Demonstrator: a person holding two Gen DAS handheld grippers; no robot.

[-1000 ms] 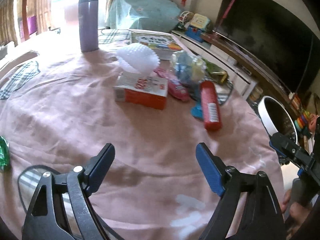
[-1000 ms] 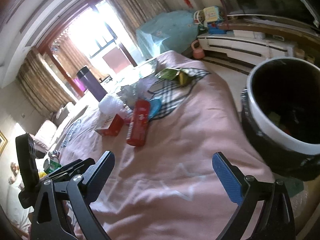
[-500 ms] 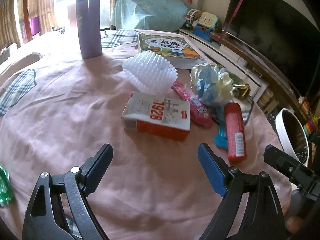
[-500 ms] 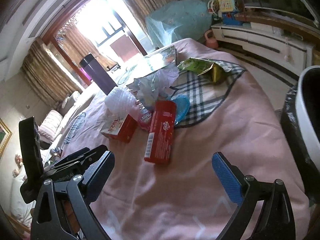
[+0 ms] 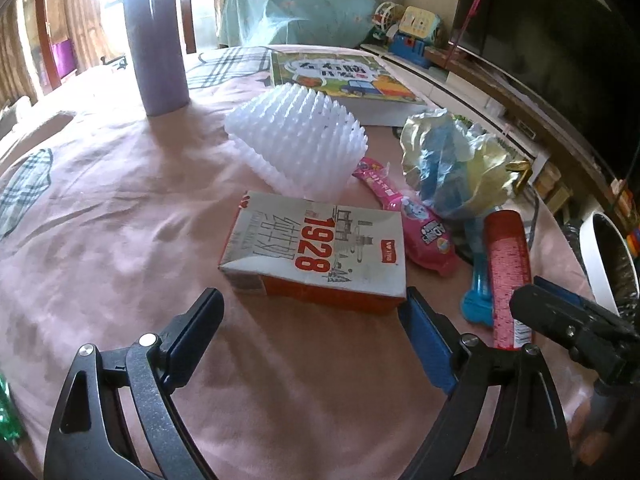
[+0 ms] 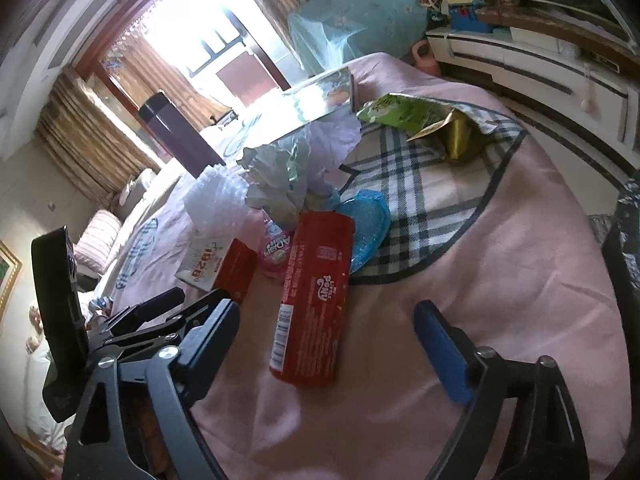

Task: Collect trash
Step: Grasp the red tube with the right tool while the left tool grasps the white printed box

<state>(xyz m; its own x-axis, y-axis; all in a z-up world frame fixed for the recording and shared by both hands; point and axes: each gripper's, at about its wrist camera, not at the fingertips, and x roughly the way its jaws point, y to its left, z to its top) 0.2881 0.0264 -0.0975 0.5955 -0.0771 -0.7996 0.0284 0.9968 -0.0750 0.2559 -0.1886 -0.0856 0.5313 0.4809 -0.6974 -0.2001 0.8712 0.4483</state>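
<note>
Trash lies in a cluster on the pink tablecloth. A white and red "1928" carton [image 5: 316, 252] lies flat just ahead of my open, empty left gripper [image 5: 312, 322]. Behind it are a white spiky foam net [image 5: 298, 136], a pink wrapper [image 5: 412, 220], a crumpled plastic bag [image 5: 452, 164] and a blue lid [image 5: 478, 288]. A red tube pack [image 6: 316, 296] lies just ahead of my open, empty right gripper [image 6: 326, 332]; it also shows in the left wrist view [image 5: 508, 268]. A green and gold snack bag [image 6: 424, 120] lies farther back.
A white-rimmed black trash bin [image 5: 608, 260] stands off the table's right edge. A purple flask [image 5: 156, 40] and a picture book [image 5: 340, 76] are at the back of the table. A green scrap [image 5: 6, 416] lies at the left edge. A TV cabinet [image 6: 540, 64] runs along the right.
Both grippers have moved forward toward the trash cluster. The carton and red tube are now much closer. The bin has slid out of the right wrist view. Both stay open.
</note>
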